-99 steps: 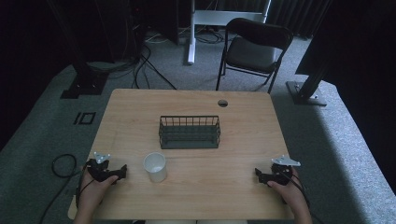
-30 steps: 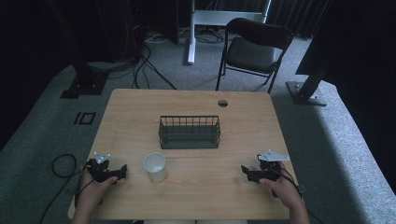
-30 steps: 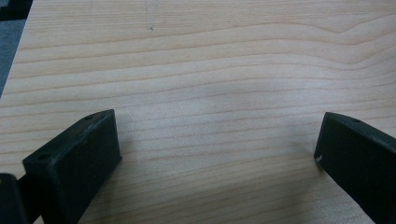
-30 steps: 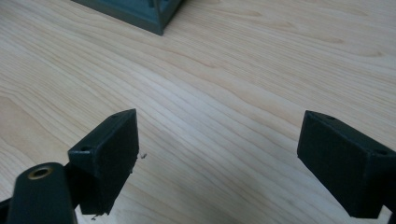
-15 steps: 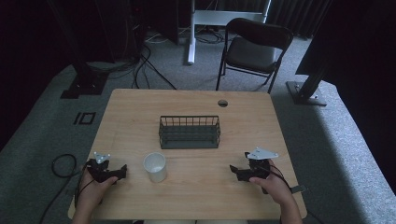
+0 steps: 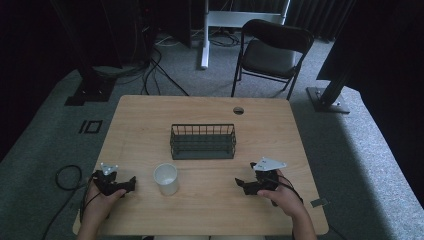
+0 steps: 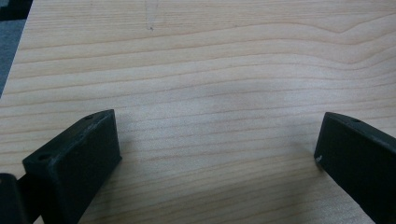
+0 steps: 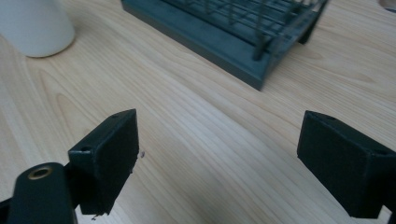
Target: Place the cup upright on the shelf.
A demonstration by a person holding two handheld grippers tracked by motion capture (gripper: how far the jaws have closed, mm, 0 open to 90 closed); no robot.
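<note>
A white cup point(image 6: 166, 178) stands upright on the wooden table point(image 6: 150, 115), near its front left. Behind it, at the table's middle, sits a dark wire basket point(image 6: 202, 141). My left gripper point(image 6: 131, 183) rests at the front left, just left of the cup, open over bare wood point(image 7: 210, 121). My right gripper point(image 6: 241, 184) is at the front right, open, its jaws turned left toward the cup point(image 8: 35, 25) and the basket point(image 8: 233, 32), both a short way off.
A round cable hole point(image 6: 238, 110) sits near the table's far edge. Beyond the table stand a black folding chair point(image 6: 272, 50) and stand bases on grey carpet. Cables lie on the floor at the left.
My right gripper has slid leftward along the table's front, from near the right edge toward the middle. The left gripper, cup and basket have stayed put.
</note>
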